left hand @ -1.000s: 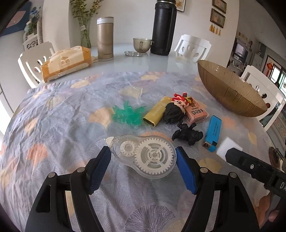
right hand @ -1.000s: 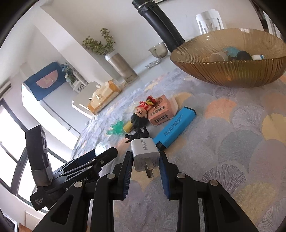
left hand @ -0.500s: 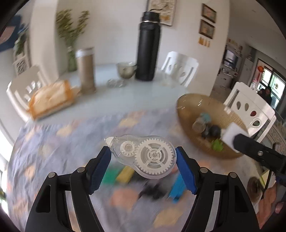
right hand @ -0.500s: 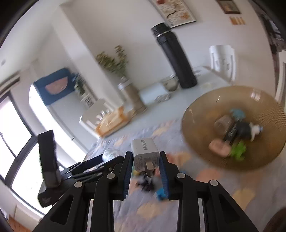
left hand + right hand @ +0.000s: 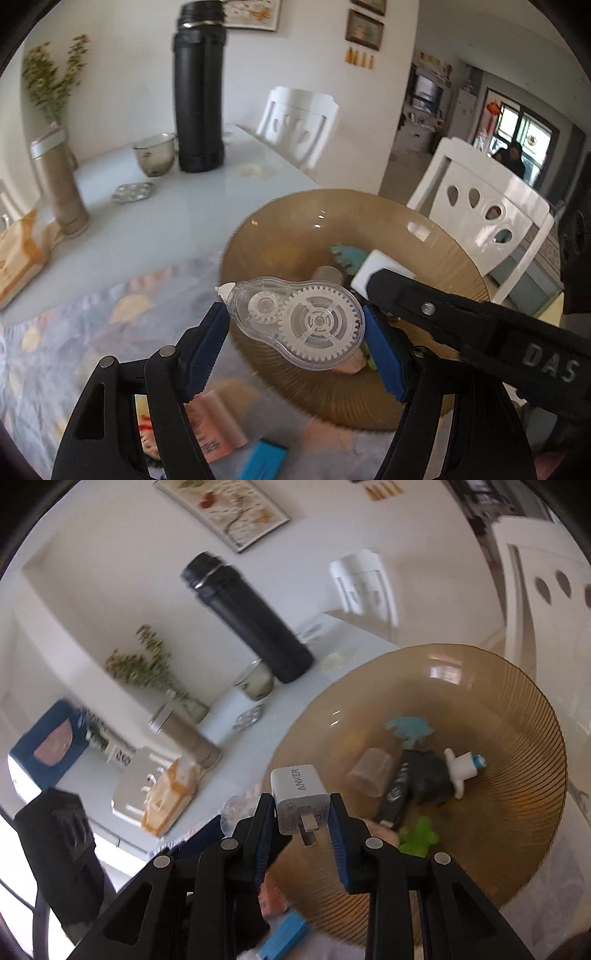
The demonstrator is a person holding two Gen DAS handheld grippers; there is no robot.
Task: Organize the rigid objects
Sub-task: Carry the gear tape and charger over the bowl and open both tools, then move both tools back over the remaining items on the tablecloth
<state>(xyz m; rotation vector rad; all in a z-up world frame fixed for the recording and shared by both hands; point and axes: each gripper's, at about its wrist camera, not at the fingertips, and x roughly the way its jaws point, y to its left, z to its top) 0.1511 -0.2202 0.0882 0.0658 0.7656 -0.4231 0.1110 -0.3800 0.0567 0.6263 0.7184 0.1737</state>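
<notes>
Held both loads over the amber ribbed bowl (image 5: 524, 716): L gripper (image 5: 295, 325) clamped on clear correction-tape dispenser (image 5: 299, 325) w/ white gears, R gripper (image 5: 301, 812) clamped on white Anker charger (image 5: 299, 794), prongs toward camera, above toys in the bowl.

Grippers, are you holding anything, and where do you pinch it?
Left gripper pinches the correction tape by its two ends; right gripper pinches the white charger by its sides.
</notes>
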